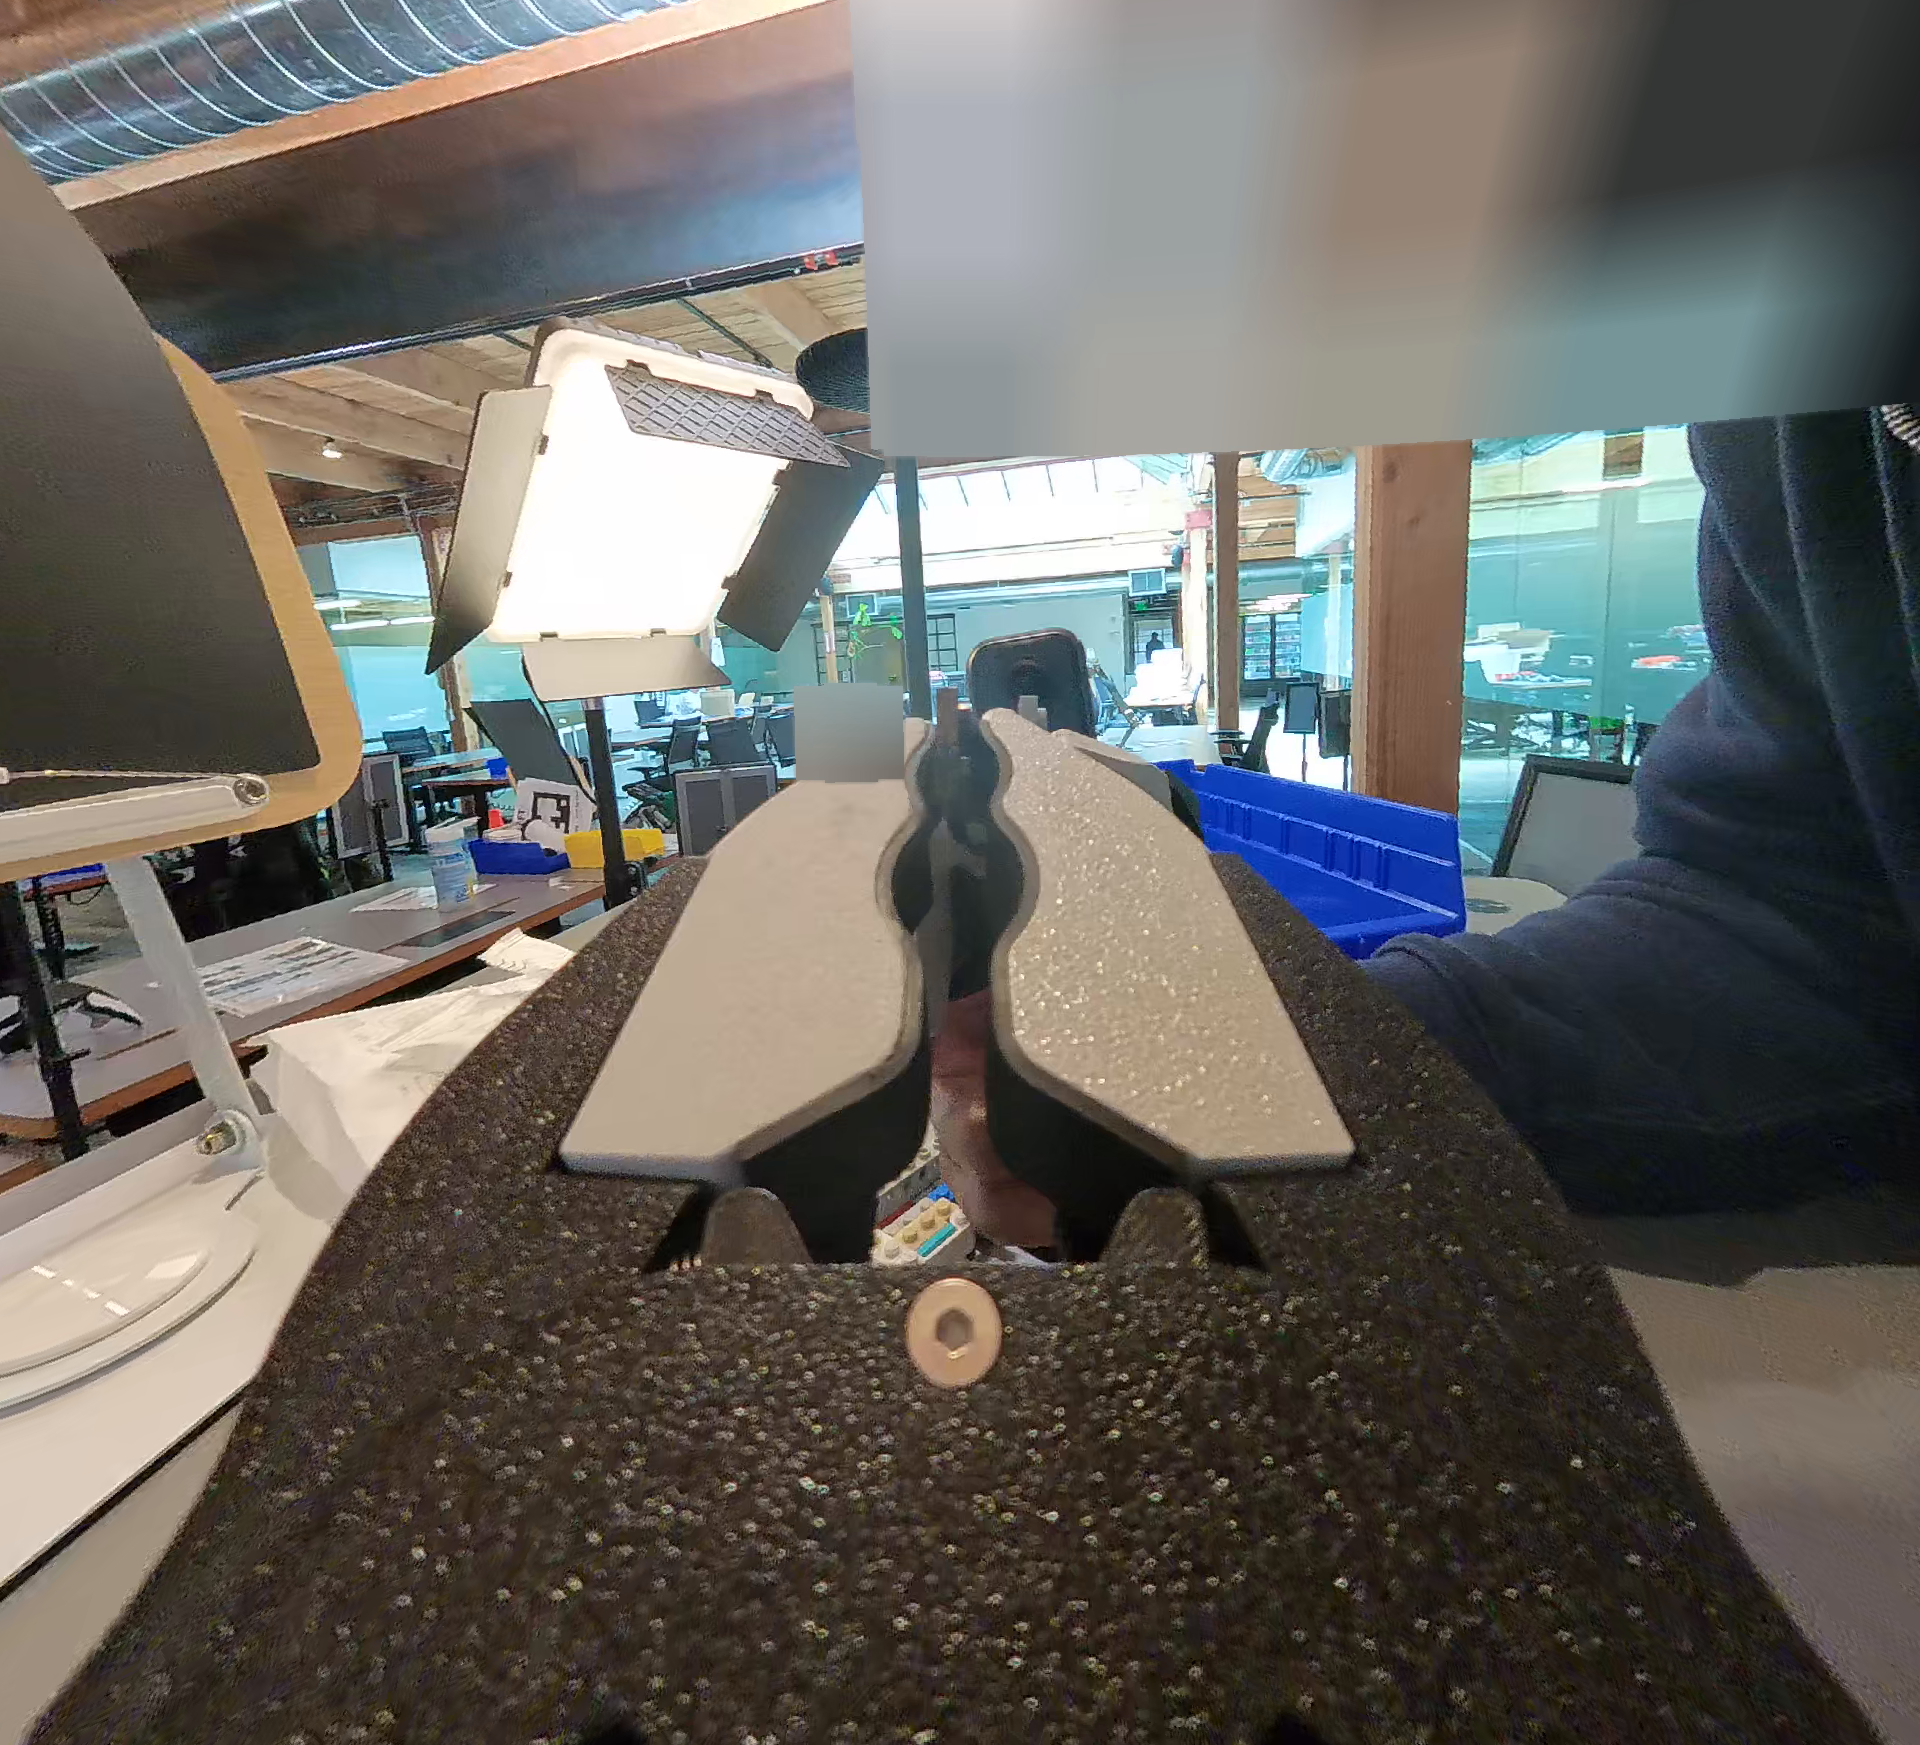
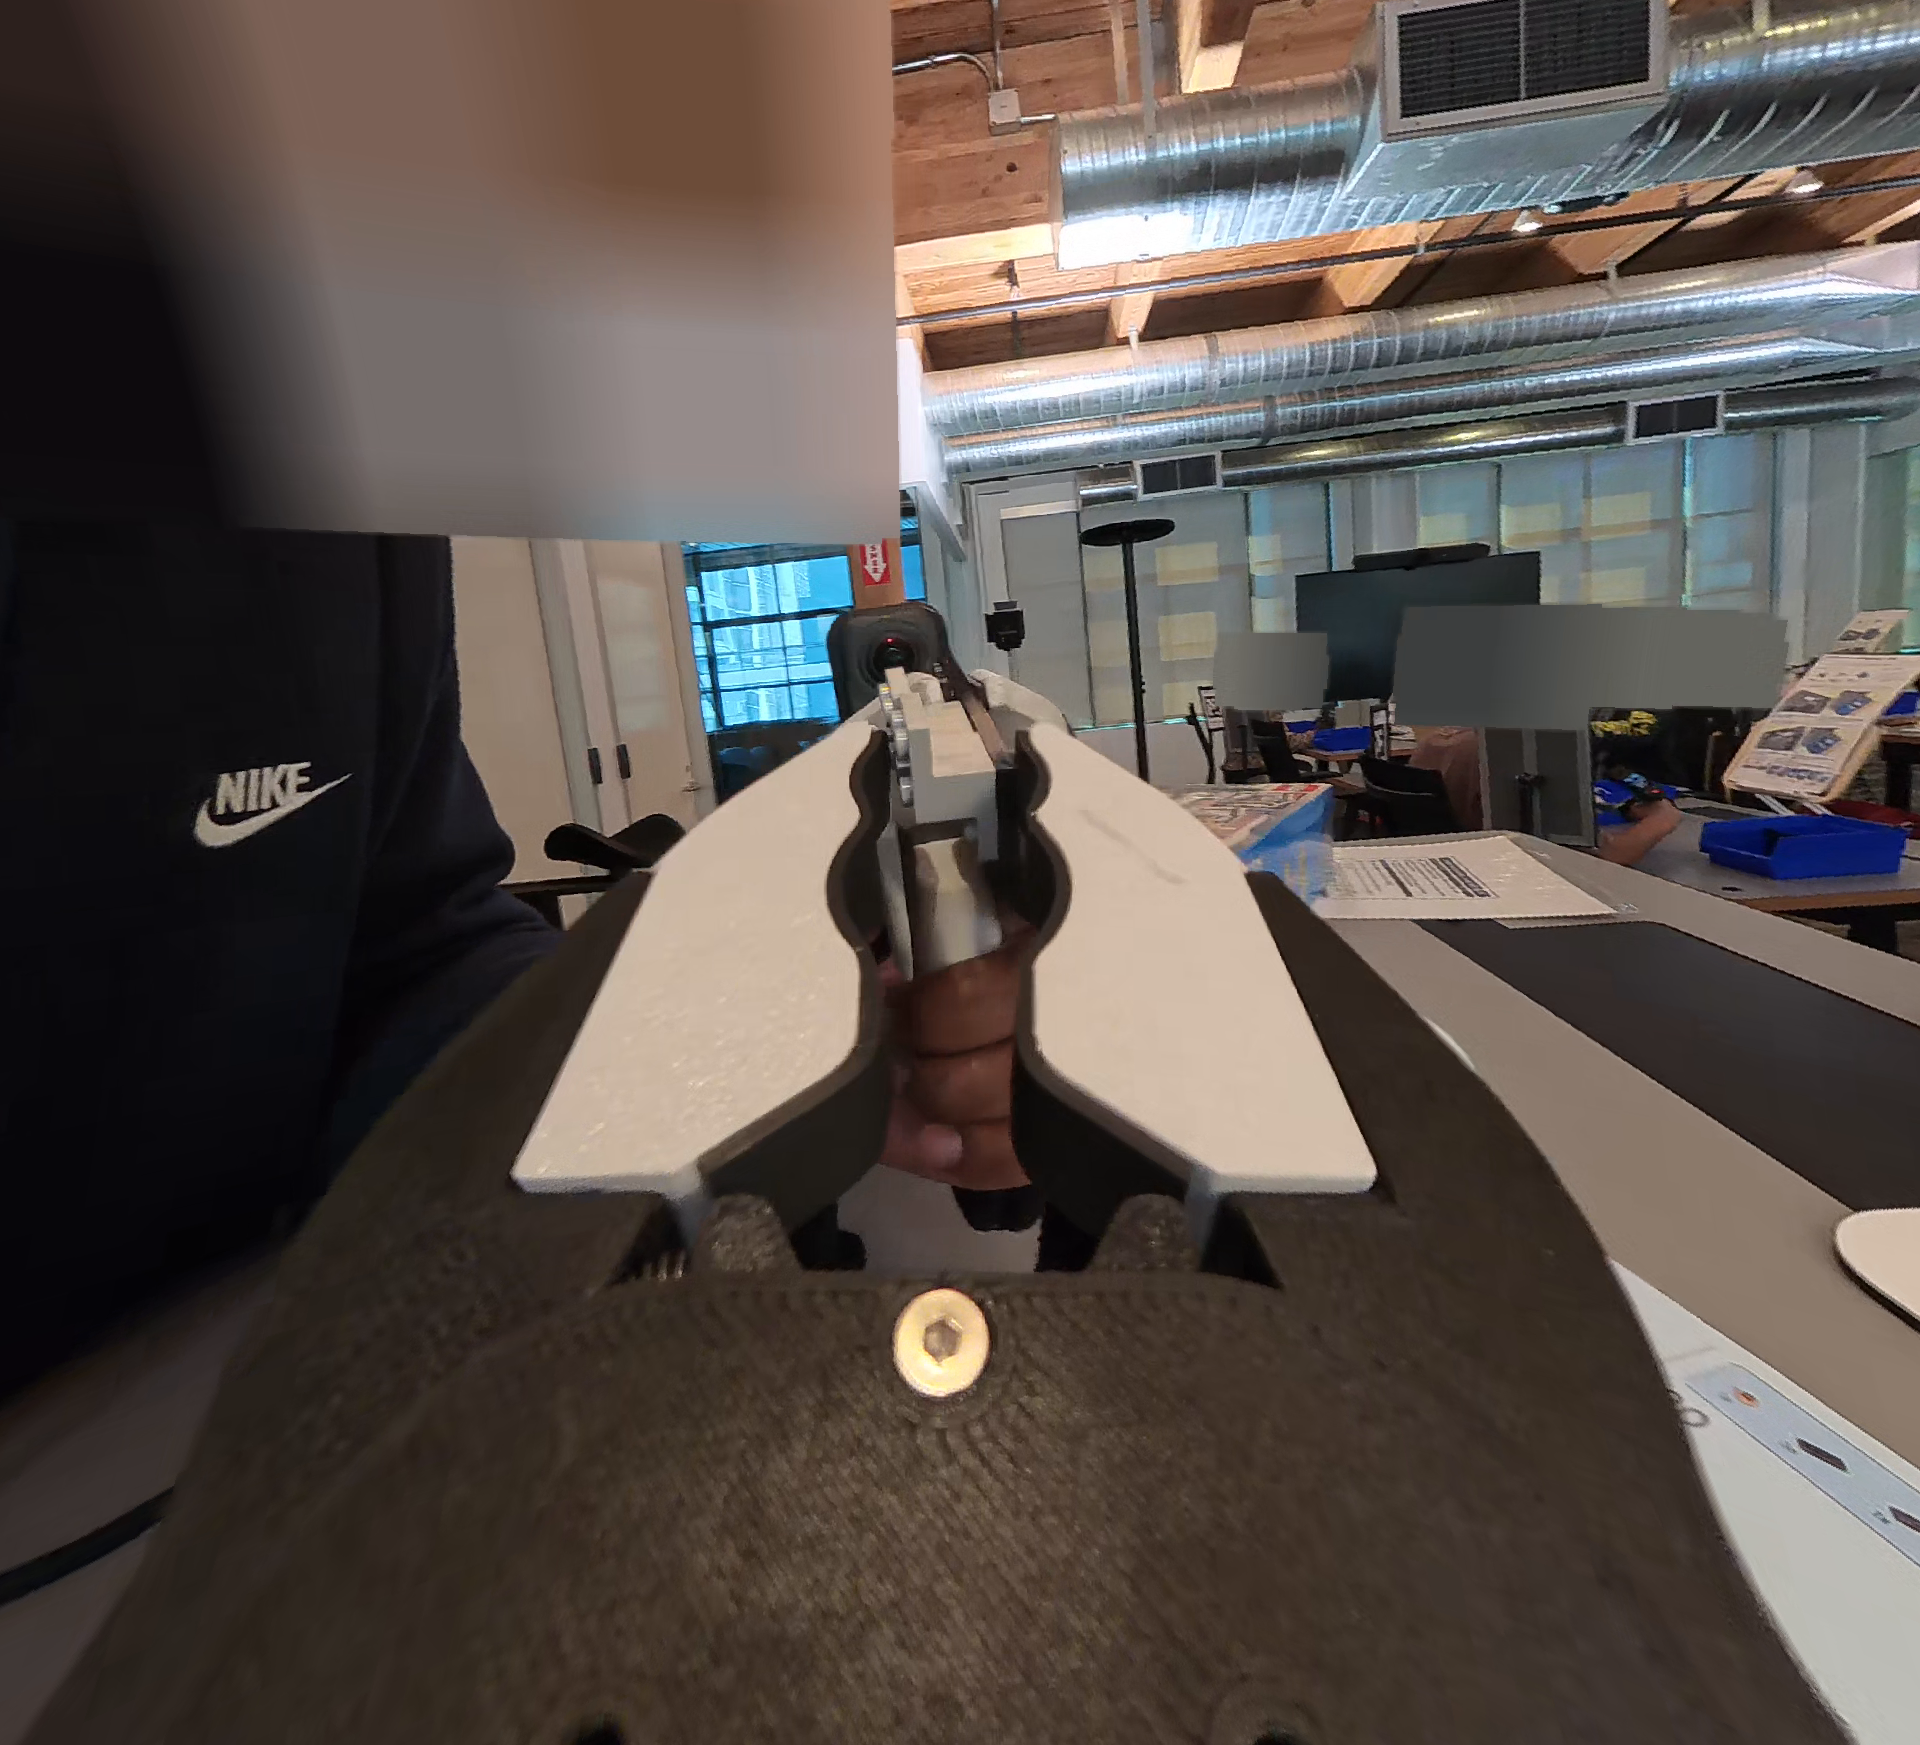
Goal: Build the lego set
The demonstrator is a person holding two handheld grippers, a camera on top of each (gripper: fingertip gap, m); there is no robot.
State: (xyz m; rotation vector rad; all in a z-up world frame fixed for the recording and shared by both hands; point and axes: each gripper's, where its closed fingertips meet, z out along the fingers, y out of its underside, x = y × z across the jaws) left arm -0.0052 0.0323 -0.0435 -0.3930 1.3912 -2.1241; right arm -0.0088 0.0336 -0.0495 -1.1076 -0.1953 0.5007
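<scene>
Two-piece item at centre: grey brick assembly (image 2: 951,786) with thin brown strip (image 2: 987,739) along its right flank, held up in the air well above the table (image 2: 1662,999); clamped between the fingers of the right gripper (image 2: 951,745), one pad against the studded side, the other against the strip; grip taken near the fingertips, probably to leave the far end exposed. Far end of the same strip noted as a short brown stub (image 1: 945,708) at the tips of the left gripper (image 1: 956,739); fingers there drawn almost together, pinching what looks like that thin strip, though much of the gap reads only as dark shapes. Grippers set nose to nose, judged from each camera facing the other: left gripper's camera (image 2: 888,651) just past the assembly, right gripper's camera (image 1: 1029,672) just past the stub; likely so placed to share one item between both tips. Below the right fingers, a person's hand (image 2: 956,1051); navy sleeve (image 1: 1662,968) to the side; loose coloured bricks (image 1: 920,1222) glimpsed beneath the left fingers. Further out: blue bin (image 1: 1340,843) beyond the left gripper; lit light panel (image 1: 623,511) on a stand; printed sheet (image 2: 1455,874) flat on the table.
</scene>
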